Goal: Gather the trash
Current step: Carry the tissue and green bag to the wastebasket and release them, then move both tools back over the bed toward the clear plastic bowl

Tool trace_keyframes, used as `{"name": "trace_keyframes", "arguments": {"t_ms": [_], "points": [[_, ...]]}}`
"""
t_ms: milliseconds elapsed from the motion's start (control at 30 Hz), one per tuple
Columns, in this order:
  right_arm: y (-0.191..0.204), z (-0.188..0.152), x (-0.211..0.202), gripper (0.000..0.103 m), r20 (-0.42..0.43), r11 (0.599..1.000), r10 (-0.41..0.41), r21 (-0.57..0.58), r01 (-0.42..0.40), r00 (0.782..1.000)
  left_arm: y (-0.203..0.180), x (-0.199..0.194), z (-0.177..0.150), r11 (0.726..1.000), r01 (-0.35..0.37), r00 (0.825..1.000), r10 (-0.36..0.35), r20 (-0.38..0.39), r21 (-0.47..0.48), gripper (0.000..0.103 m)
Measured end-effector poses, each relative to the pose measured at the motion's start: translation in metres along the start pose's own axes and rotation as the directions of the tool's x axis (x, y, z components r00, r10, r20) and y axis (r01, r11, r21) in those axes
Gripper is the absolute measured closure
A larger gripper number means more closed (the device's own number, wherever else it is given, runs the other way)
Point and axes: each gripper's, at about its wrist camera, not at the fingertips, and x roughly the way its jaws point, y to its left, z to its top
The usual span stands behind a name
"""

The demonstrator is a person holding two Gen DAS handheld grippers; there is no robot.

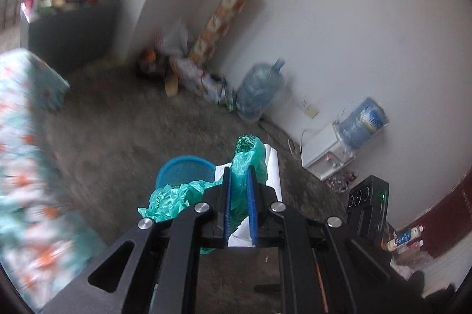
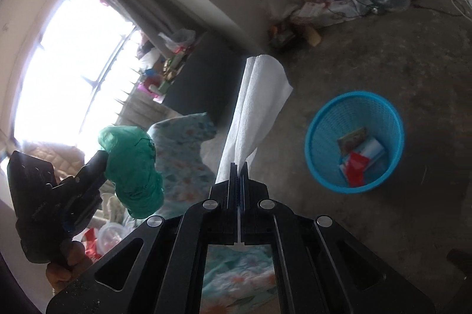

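My left gripper (image 1: 240, 190) has its fingers clamped on a green plastic bag (image 2: 132, 166); my right gripper (image 2: 238, 169) is pinched shut on a white paper towel (image 2: 259, 101). The blue wastebasket (image 2: 354, 143) sits on the floor, well apart. Both pieces hang floppy and the left view is blurred, so a release now probably misses the rim.

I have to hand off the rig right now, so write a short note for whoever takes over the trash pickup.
Left gripper: shut on the green plastic bag.
Right gripper: shut on the white paper towel.
Blue basket stands on the floor, apart from both grippers, with a few wrappers already in it.
Done: both pieces picked up.
Left: carry them over the basket and release them.
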Motion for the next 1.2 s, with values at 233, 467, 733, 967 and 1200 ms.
{"name": "trace_keyframes", "arguments": {"t_ms": [233, 467, 733, 967, 1200], "points": [[-0.073, 0.023, 0.059, 0.102, -0.054, 0.986, -0.104, 0.124, 0.11, 0.993, 0.016, 0.12, 0.013, 0.997, -0.067, 0.986, 0.061, -0.154, -0.035, 0.093], [-0.132, 0.036, 0.117, 0.069, -0.15, 0.952, -0.162, 0.235, 0.194, 0.975, 0.04, 0.213, 0.012, 0.99, -0.124, 0.954, 0.099, -0.284, -0.072, 0.083], [-0.178, 0.015, 0.126, 0.045, -0.178, 0.891, -0.187, 0.384, 0.243, 0.966, 0.042, 0.21, 0.003, 0.982, -0.19, 0.952, 0.179, -0.247, -0.022, 0.057], [-0.148, -0.001, 0.086, 0.037, -0.093, 0.911, -0.16, 0.37, 0.184, 0.983, 0.015, 0.136, 0.022, 0.991, -0.134, 0.982, 0.135, -0.132, 0.017, 0.048], [-0.062, -0.013, 0.043, 0.037, -0.029, 0.971, -0.037, 0.233, 0.043, 0.999, -0.029, 0.015, 0.015, 0.979, -0.126, 0.992, 0.129, -0.012, 0.157, 0.032]]}}
